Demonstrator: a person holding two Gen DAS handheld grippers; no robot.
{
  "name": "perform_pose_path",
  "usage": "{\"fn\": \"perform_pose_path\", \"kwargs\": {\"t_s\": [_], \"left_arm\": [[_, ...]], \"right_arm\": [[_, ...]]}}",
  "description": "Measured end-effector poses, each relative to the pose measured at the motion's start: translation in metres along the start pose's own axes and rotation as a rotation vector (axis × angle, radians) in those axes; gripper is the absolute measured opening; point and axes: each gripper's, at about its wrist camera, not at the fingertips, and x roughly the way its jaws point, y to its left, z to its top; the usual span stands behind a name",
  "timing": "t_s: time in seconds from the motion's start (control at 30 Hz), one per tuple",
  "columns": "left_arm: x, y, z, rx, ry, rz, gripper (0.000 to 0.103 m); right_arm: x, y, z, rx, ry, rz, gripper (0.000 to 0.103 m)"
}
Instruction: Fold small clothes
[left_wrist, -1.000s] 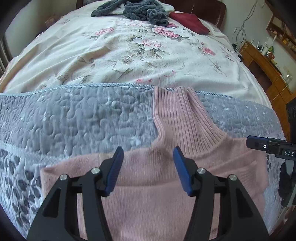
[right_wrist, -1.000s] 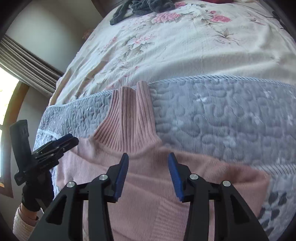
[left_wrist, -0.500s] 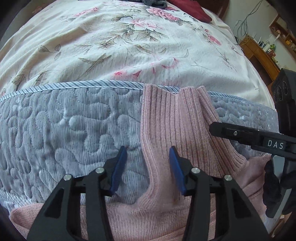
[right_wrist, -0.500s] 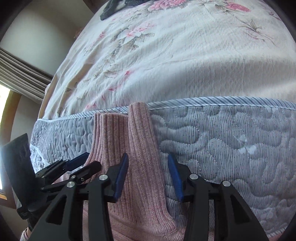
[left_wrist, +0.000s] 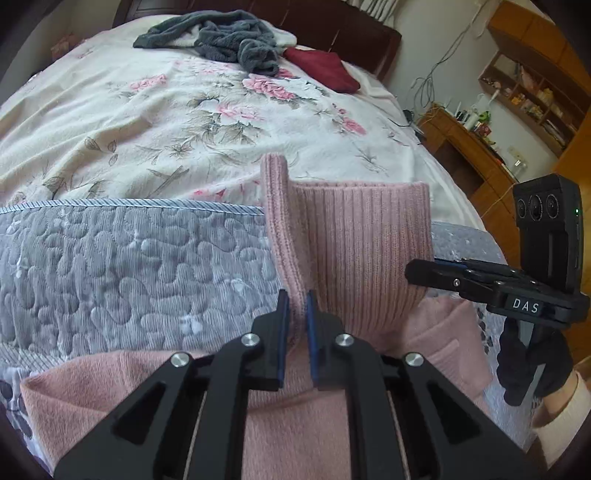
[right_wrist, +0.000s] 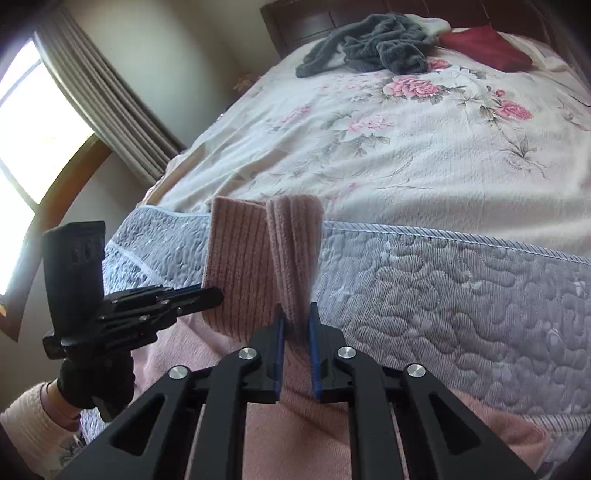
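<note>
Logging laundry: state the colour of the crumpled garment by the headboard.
Dark grey garment; clearest in the right wrist view.

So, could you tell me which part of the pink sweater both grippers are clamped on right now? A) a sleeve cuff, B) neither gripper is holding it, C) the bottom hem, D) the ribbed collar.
D: the left gripper and the right gripper each pinch one side of the ribbed collar of the pink sweater.
</note>
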Motion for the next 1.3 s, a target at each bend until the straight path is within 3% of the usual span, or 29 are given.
{"fn": "perform_pose_path", "kwargs": {"t_s": [0.17,0.4,0.47,0.57,0.63,0.67,0.77,0.87,0.9,0.93,1.0,1.03,1.07,1.2,1.3], "left_arm": [[-0.024,0.005,-0.039,0.003,-0.008,-0.019,0.009],[-0.038,0.022,-0.094,-0.007,0.08,-0.015,0.013],[-0.045,0.03,-0.108,-0.035,0.1,-0.03,0.014],[-0.059,0.039,-0.122,-0.129,0.105,-0.096,0.025],[-0.064,0.037,-0.124,-0.181,0.103,-0.148,0.042],[-0.062,0.034,-0.124,-0.2,0.109,-0.169,0.045],[-0.046,0.02,-0.123,-0.248,0.16,-0.186,0.048],[-0.024,0.012,-0.128,-0.307,0.217,-0.192,0.044],[-0.017,0.012,-0.13,-0.327,0.236,-0.187,0.035],[-0.012,0.012,-0.132,-0.341,0.242,-0.183,0.02],[-0.006,0.013,-0.132,-0.362,0.252,-0.176,0.008],[-0.006,0.014,-0.131,-0.376,0.25,-0.18,0.008],[-0.009,0.016,-0.13,-0.382,0.243,-0.183,0.007],[-0.027,0.018,-0.123,-0.321,0.204,-0.161,0.007],[-0.026,0.019,-0.123,-0.285,0.229,-0.136,0.007]], "right_arm": [[-0.02,0.012,-0.038,-0.042,0.015,-0.01,0.011],[-0.025,0.014,-0.098,-0.085,0.125,-0.062,0.012],[-0.03,0.012,-0.112,-0.072,0.155,-0.061,0.017],[-0.048,0.007,-0.125,0.005,0.13,-0.005,0.022],[-0.058,0.005,-0.127,0.089,0.108,0.052,0.032],[-0.059,0.004,-0.127,0.134,0.103,0.082,0.039],[-0.045,0.003,-0.126,0.248,0.139,0.136,0.045],[-0.02,0.001,-0.131,0.311,0.205,0.129,0.044],[-0.013,0.0,-0.134,0.334,0.223,0.13,0.044],[-0.007,-0.001,-0.137,0.353,0.23,0.14,0.042],[-0.001,-0.004,-0.139,0.385,0.232,0.148,0.026],[-0.002,-0.005,-0.138,0.388,0.225,0.155,0.015],[-0.006,-0.006,-0.136,0.385,0.213,0.15,0.013],[-0.027,-0.006,-0.132,0.339,0.184,0.106,0.011],[-0.021,-0.005,-0.138,0.316,0.212,0.074,0.01]]}}
